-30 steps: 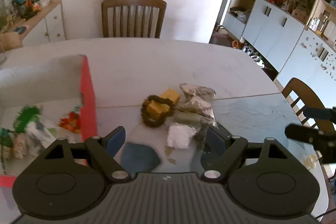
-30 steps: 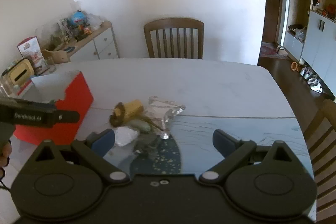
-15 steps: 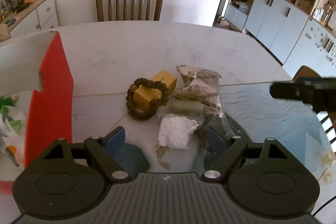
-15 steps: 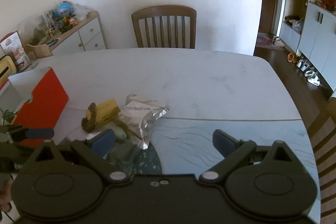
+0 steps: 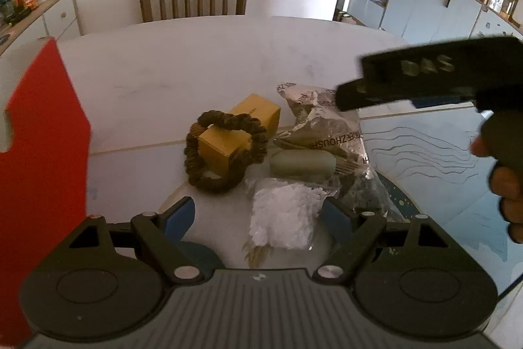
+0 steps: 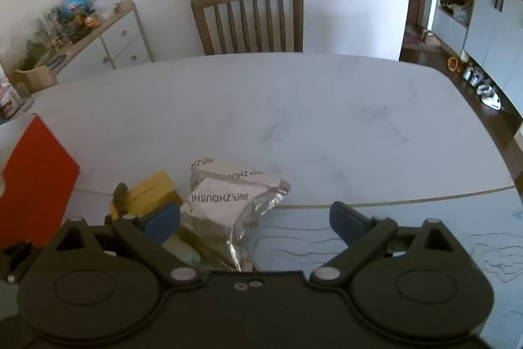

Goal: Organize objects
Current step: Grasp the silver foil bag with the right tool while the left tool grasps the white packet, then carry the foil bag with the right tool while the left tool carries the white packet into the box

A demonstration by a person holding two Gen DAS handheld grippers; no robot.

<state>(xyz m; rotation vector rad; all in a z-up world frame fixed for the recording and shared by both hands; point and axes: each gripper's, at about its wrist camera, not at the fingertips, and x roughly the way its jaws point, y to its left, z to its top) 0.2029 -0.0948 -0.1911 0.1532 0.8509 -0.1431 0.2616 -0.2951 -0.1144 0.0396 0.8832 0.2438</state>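
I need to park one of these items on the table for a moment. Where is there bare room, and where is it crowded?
The white marble tabletop is bare from the silver foil packet back to the wooden chair. It is crowded nearer: brown bead bracelet around the yellow box, white powder bag, red box at left.

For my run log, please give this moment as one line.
left hand-held gripper: open, over white bag | right hand-held gripper: open, over foil packet | nothing grasped
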